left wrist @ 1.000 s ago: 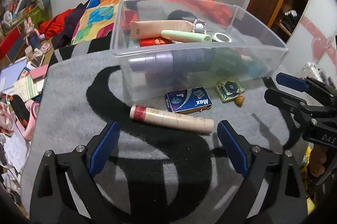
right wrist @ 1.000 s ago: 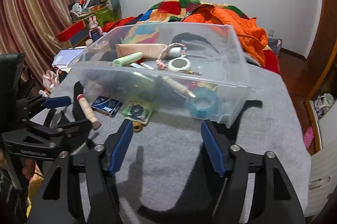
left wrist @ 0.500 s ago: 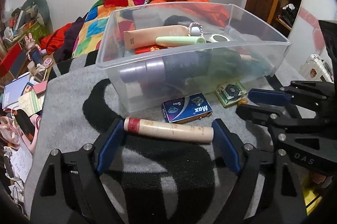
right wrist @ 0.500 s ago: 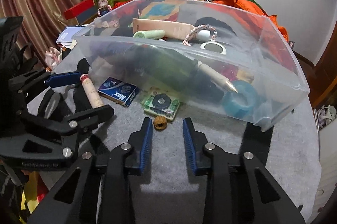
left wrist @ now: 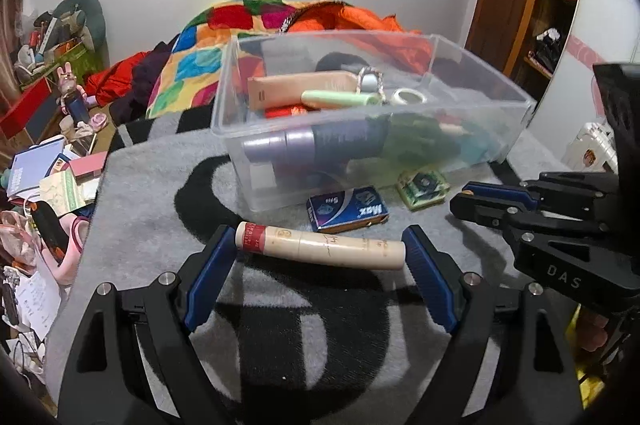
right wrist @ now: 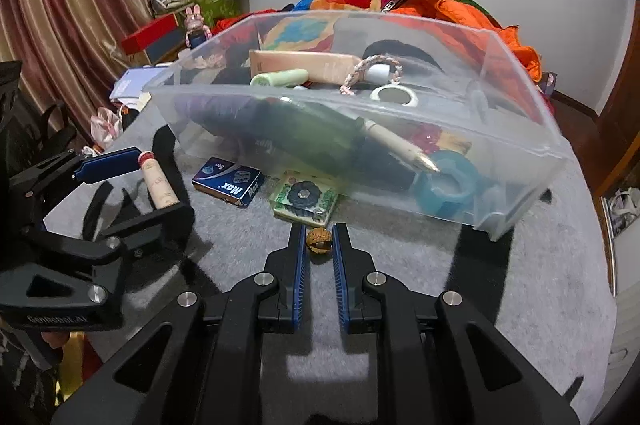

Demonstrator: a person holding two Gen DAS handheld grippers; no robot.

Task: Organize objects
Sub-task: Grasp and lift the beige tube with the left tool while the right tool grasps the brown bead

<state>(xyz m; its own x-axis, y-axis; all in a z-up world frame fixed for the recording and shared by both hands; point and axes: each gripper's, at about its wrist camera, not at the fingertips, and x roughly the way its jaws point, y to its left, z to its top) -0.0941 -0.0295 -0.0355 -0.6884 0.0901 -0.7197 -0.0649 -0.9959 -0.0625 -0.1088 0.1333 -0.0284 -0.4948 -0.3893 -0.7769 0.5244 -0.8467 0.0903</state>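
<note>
Clear plastic bin (right wrist: 516,161) holds tubes, tape rolls; right gripper (right wrist: 319,243) clamped on nut (right wrist: 319,241); left gripper (left wrist: 319,253) spread wide.

A grey blanket (left wrist: 152,209) with big black shapes on it covers the bed. On it sits a clear plastic box (right wrist: 516,161) — full of small things. In front of the box lie a cream tube with a red band (left wrist: 320,246), a blue packet (left wrist: 347,205), a green square tile (right wrist: 304,198) and a little brown nut (right wrist: 319,241) — all on the blanket.
</note>
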